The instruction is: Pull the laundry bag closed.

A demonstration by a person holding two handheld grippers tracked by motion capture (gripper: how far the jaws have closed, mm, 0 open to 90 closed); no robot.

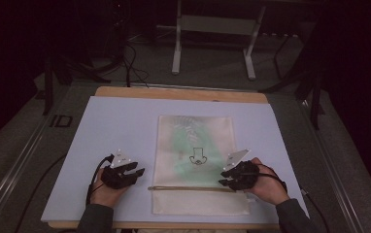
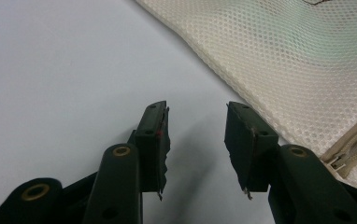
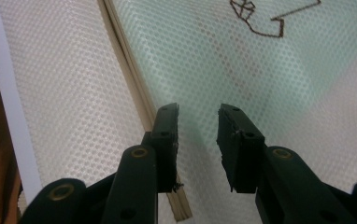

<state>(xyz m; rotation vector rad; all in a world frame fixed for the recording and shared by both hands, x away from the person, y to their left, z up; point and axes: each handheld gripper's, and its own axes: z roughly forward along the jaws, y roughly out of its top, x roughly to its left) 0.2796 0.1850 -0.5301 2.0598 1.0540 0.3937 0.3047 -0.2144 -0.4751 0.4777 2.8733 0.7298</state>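
Observation:
A cream mesh bag [image 1: 193, 204] lies flat on the pale sheet [image 1: 115, 131], with something green showing through it and a small black outline print [image 1: 196, 156]. Its zipper [image 1: 188, 188] runs across near the front end. My left gripper [image 1: 137, 174] rests on the sheet just left of the bag. In the left gripper view it [image 2: 196, 109] stands open over bare sheet, the bag [image 2: 298, 60] and zipper pull [image 2: 340, 161] off to its right. My right gripper [image 1: 224, 179] sits at the zipper's right end. In its own view it [image 3: 197, 112] hangs open above the mesh, the zipper [image 3: 125, 60] passing beside one jaw.
The sheet covers a wooden tabletop [image 1: 174, 93] whose edge shows at the back. Beyond it stand a white metal frame [image 1: 176, 48] and cables on a dark floor. Bare sheet lies left and right of the bag.

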